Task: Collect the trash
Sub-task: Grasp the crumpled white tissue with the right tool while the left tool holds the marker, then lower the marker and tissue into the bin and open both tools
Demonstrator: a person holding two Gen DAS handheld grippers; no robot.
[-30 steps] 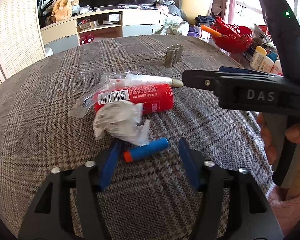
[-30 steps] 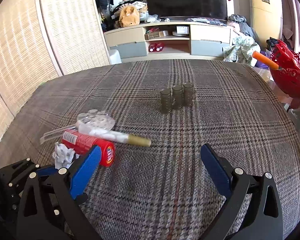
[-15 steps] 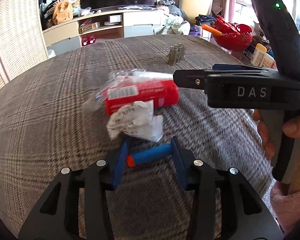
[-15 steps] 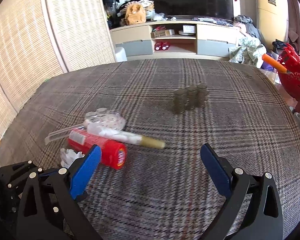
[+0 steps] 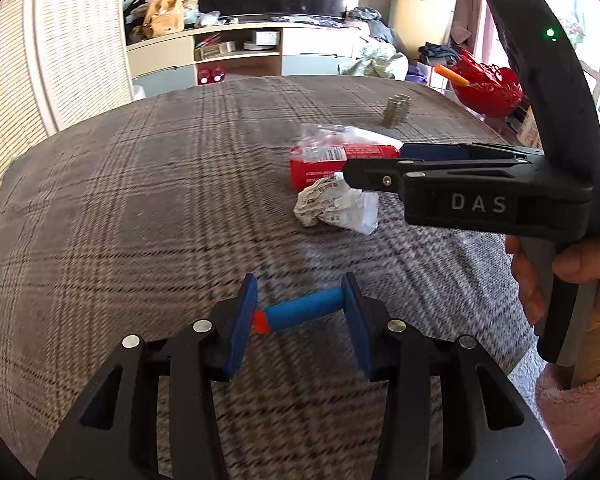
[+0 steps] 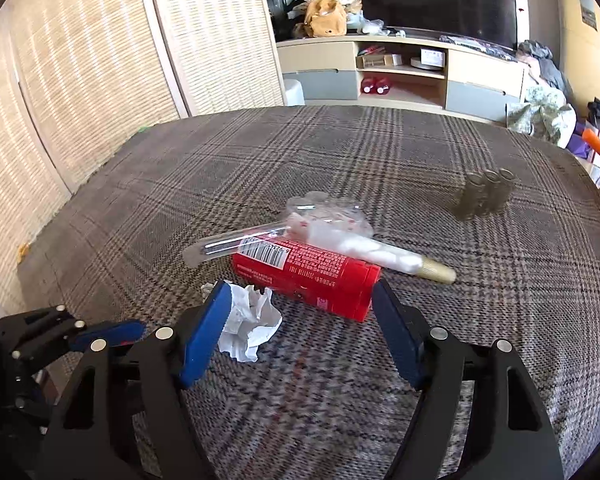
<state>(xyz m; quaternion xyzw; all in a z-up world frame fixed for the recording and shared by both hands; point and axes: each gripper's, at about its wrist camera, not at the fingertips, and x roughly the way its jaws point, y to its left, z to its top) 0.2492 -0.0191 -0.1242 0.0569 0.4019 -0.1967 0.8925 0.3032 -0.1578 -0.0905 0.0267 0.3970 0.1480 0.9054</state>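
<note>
the left tongs [image 5: 300,316] are clamped on the blue foam dart [image 5: 300,315], gripped end to end, its long axis spanning the pads. the right tongs [image 6: 300,320] have just been closing and stand apart around the crumpled paper [image 6: 250,320] and the near end of the red can [image 6: 306,276], which lies crosswise on the worktop [image 6: 420,160]; no pad presses yet.

A plaid cloth [image 6: 340,152] is covering the rounded table, brown and grey checks running edge to edge. A red can [image 6: 306,276] is lying on its side on it, a clear plastic wrapper [image 6: 324,216] and a white tube with a gold cap [image 6: 384,254] resting against its far side. A crumpled paper [image 6: 250,322] is sitting just beside the can. Three small grey cylinders [image 6: 486,194] are standing upright together, well apart from that heap.
</note>
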